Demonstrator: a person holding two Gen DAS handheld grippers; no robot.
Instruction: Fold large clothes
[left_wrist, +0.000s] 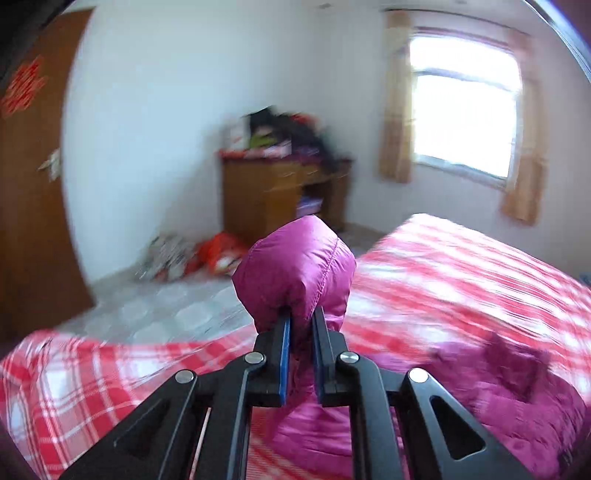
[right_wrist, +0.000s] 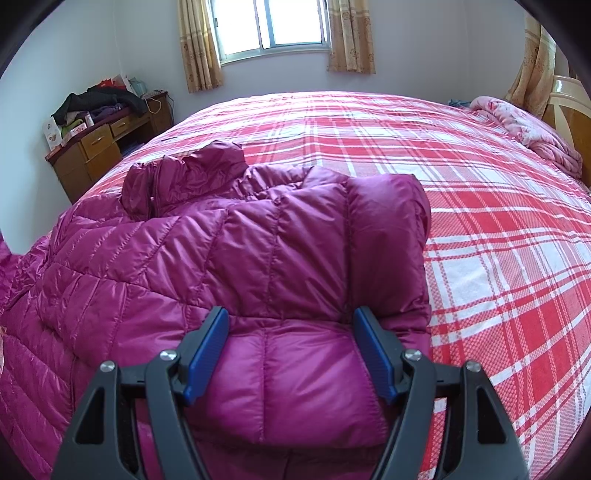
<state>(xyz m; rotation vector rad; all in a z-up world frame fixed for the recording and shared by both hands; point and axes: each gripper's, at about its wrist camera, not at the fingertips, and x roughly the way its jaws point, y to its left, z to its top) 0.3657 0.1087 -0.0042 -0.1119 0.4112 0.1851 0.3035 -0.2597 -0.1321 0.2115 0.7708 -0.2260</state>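
Left gripper is clamped on a bunched fold of the magenta puffer jacket; the pinched fabric bulges out past the fingertips and is raised clear of the bed, with the rest of the jacket trailing down to the plaid cover on the right. Left view is blurred. Right gripper sits with jaws wide, pads to either side of a quilted panel of the jacket, not pressing it. The jacket lies spread over the near left part of the bed, sleeve folded across the body just ahead of the right fingertips
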